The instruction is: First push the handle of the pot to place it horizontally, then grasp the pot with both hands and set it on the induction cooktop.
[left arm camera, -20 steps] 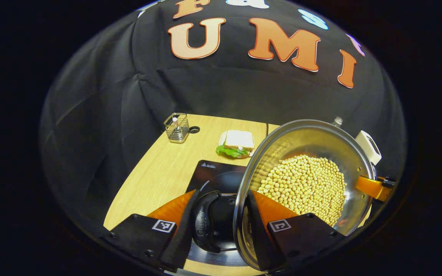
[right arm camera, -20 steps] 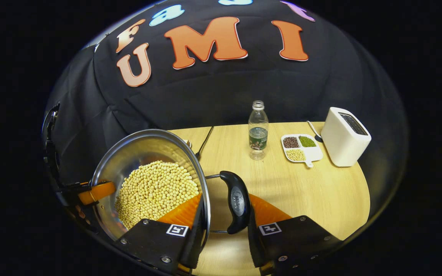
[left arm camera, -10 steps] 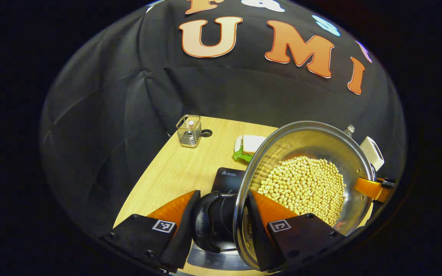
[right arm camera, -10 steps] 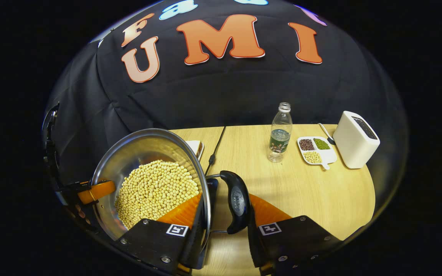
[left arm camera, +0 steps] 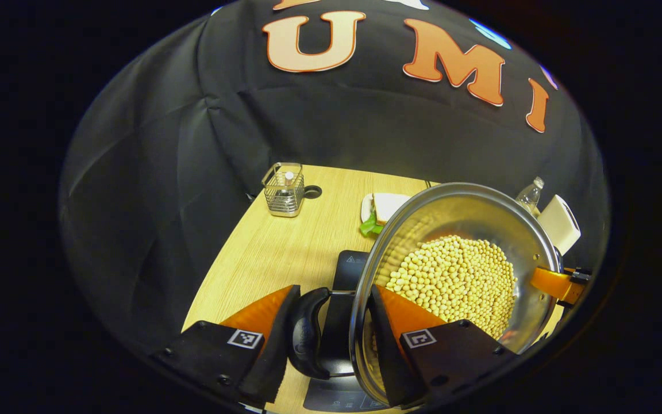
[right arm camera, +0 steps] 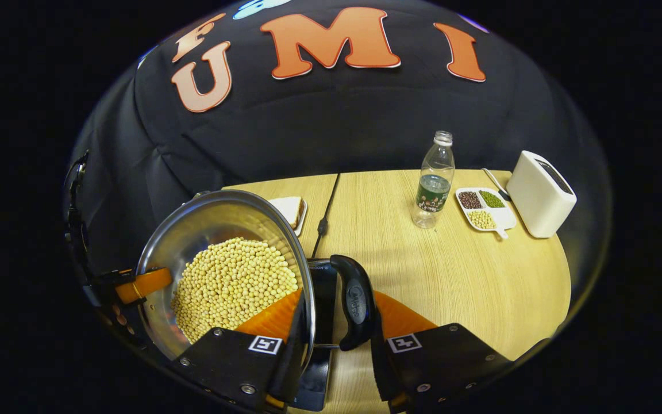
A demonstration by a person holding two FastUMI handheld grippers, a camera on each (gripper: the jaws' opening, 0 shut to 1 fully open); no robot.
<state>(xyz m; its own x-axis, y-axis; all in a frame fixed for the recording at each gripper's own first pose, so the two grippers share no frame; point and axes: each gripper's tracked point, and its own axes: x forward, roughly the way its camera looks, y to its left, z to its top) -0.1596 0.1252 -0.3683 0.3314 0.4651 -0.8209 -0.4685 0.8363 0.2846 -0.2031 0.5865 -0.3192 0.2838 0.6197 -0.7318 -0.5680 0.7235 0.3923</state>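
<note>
Table (right arm camera: 451, 276): light wood, rounded edge, against the black cloth wall.
Pot (left arm camera: 457, 224): steel, full of pale beans (left arm camera: 451, 279); held up between both grippers, over the cooktop's near part; seen too in the right gripper view (right arm camera: 216, 221).
Cooktop (left arm camera: 339, 287): black, flat on the table, under and beside the pot; dark edge also at (right arm camera: 325, 299).
Toaster (right arm camera: 541, 192): white, far right corner of the table.
Left gripper (left arm camera: 331, 333): closed on the pot's left side, one finger inside the rim, the other outside against the black handle (left arm camera: 307, 333).
Right gripper (right arm camera: 334, 336): closed on the pot's right side, one finger inside the rim, the other outside against its black handle (right arm camera: 355, 302).
Bottle (right arm camera: 434, 181): clear, upright, no cap, left of the tray.
Tray (right arm camera: 485, 208): white, three compartments of dark, green and pale beans, just beside the toaster.
Sandwich (left arm camera: 383, 207): on a plate behind the pot, lettuce showing.
Basket (left arm camera: 284, 190): wire, far left of the table.
</note>
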